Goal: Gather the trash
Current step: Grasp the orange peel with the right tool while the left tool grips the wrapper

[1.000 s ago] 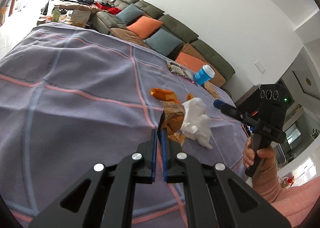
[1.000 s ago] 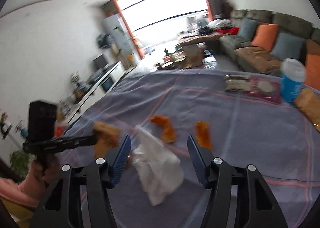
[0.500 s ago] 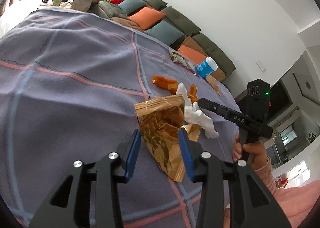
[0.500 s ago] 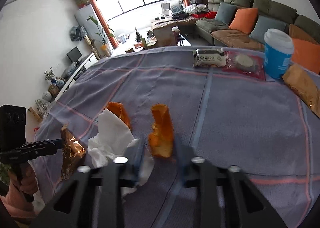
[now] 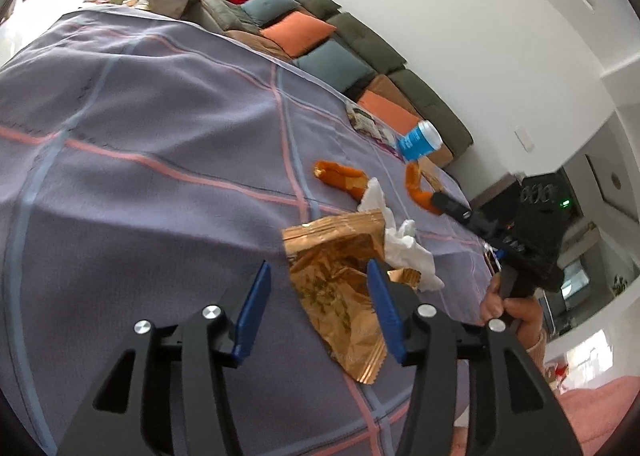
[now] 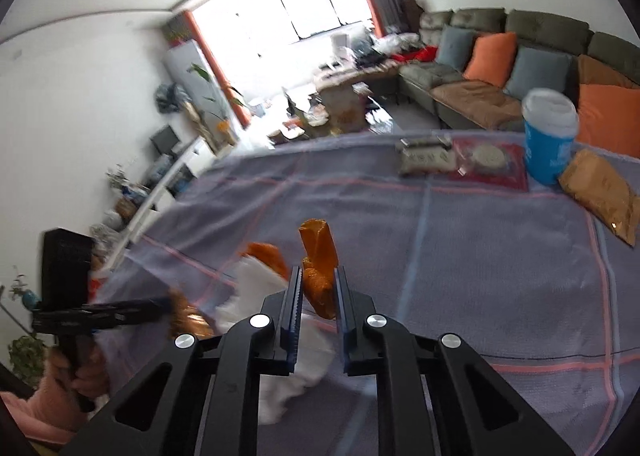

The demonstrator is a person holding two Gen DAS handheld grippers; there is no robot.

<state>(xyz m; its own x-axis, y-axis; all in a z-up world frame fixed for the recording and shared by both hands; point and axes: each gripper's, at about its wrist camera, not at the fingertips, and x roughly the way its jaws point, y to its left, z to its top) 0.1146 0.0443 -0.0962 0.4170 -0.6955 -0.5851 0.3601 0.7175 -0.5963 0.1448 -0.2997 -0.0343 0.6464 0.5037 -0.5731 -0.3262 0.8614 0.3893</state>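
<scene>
My right gripper [image 6: 317, 310] has just been closing, its jaws now narrow on the orange peel [image 6: 319, 272], which stands up from the tabletop [image 6: 460, 240]. My left gripper [image 5: 316, 306] jaws have been opening, half wide, around the gold wrapper [image 5: 340, 268] lying flat. I'd confirm the pinch, then lift the peel slowly.
</scene>
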